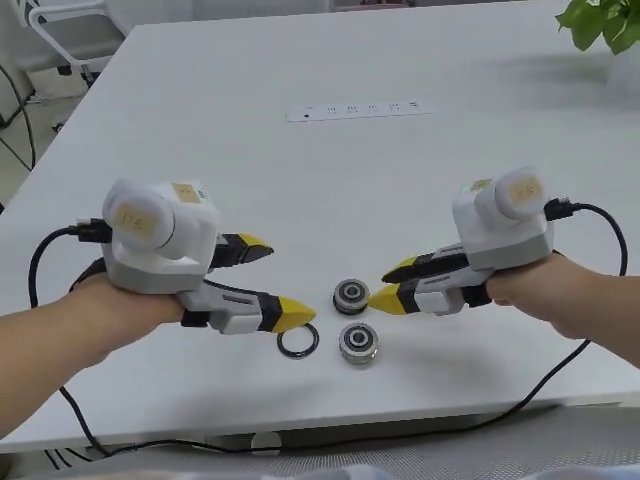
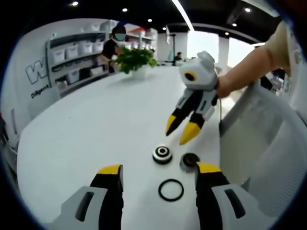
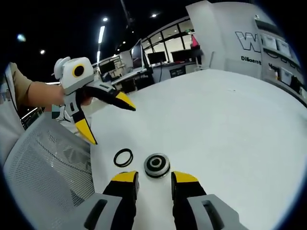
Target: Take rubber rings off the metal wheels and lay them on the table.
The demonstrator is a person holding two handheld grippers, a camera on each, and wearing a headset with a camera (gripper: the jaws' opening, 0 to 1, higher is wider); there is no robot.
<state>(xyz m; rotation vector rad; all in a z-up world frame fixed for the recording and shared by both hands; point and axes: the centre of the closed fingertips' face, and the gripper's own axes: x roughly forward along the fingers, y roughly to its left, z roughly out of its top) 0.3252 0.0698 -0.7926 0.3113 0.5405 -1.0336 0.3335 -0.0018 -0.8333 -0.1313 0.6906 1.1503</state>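
Across the near part of the wide white desk (image 1: pixel 200 150), find all the work gathered between the two claws. Take the left claw (image 1: pixel 285 282) as released: spread wide, gripping nothing, hovering low over the desk. Take the right claw (image 1: pixel 380 288) as parted only narrowly, likewise empty, with both yellow tips just beside the farther metal wheel (image 1: pixel 351 296). Judge that wheel, dark round the rim, as probably still wearing rubber, and the nearer metal wheel (image 1: pixel 359 342), brighter at the edge, as probably stripped already; too small to say for sure. Count one rubber ring (image 1: pixel 298 341) as off, lying flat on the desk just left of the nearer wheel, apart from it, near the left claw's lower tip.

To do the step well, settle first on the wheel with rubber left on it. Pin it before pulling: close one claw across the metal faces or hub, never over the rubber, to stop skidding on the smooth desk. Narrow the left claw a good deal before going in; far too wide as set for so small a part. Work one tip under the rubber's edge, lift a short stretch clear of the groove, then walk it round the rim rather than yanking straight off. Expect some snap on release, so hold on until fully free. Lay it flat beside the loose ring, clear of both wheels, and open up only once down on the desk.
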